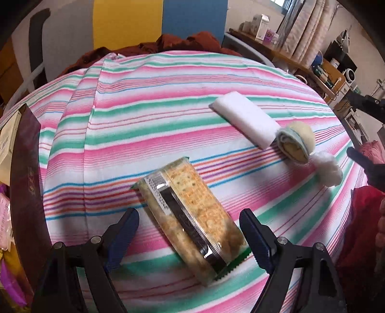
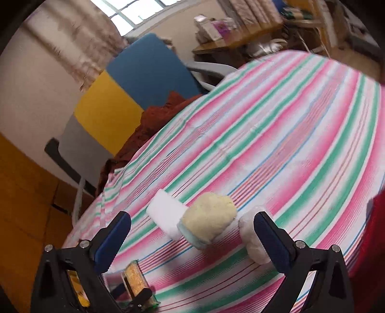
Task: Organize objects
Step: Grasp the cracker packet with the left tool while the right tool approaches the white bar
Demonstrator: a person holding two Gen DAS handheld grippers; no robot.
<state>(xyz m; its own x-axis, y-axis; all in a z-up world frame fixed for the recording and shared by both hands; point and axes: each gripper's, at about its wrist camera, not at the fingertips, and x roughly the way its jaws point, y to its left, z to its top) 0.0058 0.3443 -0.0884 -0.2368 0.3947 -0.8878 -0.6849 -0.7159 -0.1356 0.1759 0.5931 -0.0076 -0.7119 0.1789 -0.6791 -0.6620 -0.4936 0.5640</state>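
A clear packet of crackers [image 1: 190, 220] lies slanted on the striped cloth [image 1: 154, 115], and my left gripper [image 1: 190, 232] stands open astride its near end, fingers apart from it. Farther right sit a white foam block [image 1: 246, 121], a rolled yellowish sock [image 1: 296, 144] and a white fluffy piece [image 1: 329, 172]. In the right wrist view my right gripper [image 2: 192, 234] hangs open, tilted, just short of the sock [image 2: 209, 220]. The foam block [image 2: 166, 213] lies left of the sock and the fluffy piece [image 2: 251, 237] sits against the right finger. The cracker packet [image 2: 136, 280] shows at the bottom.
A dark red box [image 1: 26, 173] stands at the cloth's left edge. Rust-coloured fabric [image 1: 168, 44] is bunched at the far edge before yellow and blue panels [image 1: 127, 22]. Red cloth [image 1: 361, 240] lies at the right. Cluttered shelves [image 1: 312, 62] stand beyond.
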